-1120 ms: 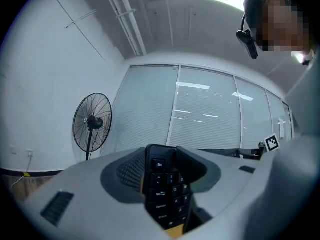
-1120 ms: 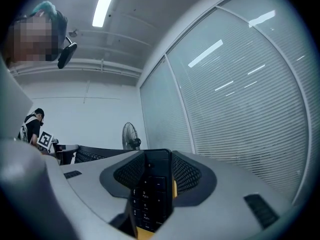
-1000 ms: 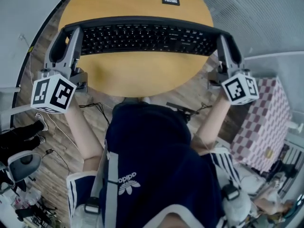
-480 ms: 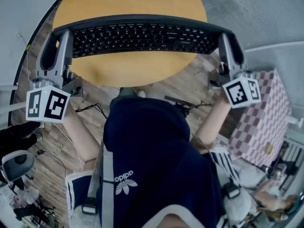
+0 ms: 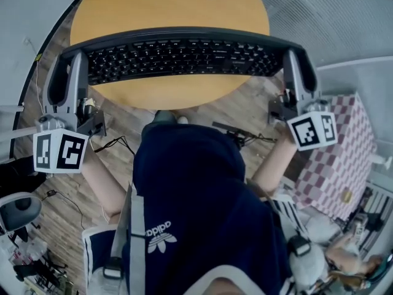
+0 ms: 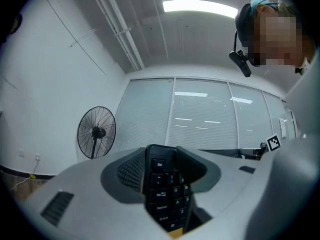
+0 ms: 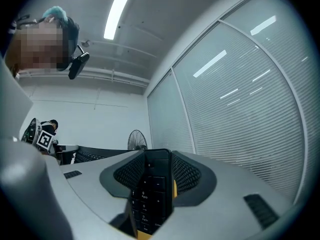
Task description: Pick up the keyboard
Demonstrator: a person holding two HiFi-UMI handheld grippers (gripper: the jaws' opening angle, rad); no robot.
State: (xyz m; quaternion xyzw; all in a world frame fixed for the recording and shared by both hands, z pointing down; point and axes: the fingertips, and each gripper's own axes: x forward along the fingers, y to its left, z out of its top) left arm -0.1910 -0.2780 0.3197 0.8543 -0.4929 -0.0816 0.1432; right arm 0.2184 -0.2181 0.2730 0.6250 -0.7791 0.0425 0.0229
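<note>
Left hand-held gripper point(image 6: 162, 159) is clamping the left end of the keyboard point(image 5: 178, 57), with the Esc column sitting between its jaws. Right hand-held gripper point(image 7: 156, 159) is clamping the right end, with number-pad keys sitting between its jaws. Both are gripping only the short ends, so the whole long body is hanging between two narrow pinches.

What we are flagging as risk:
- The two hands are working as one pair. If one is rising or tilting faster than the other, the keyboard is twisting in the jaws and an end is likely slipping out.
- If the hands are drifting apart, the pads are sliding off the ends and the load is dropping.
- The near edge is hanging past the rim of the round worktop point(image 5: 166, 8) toward the person, so a dropped end is probably missing the worktop and hitting the wood floor point(image 5: 126, 125).
- We are judging the keyboard as lifted. The steep head view is not letting us tell how far clear of the worktop it is, so a low end could be catching the rim.

How the keyboard is looking: black, full-size, long and slim, lying roughly level across the worktop's near half, keys facing up. The dark keys are carrying pale legends, with the number pad at the person's right.
</note>
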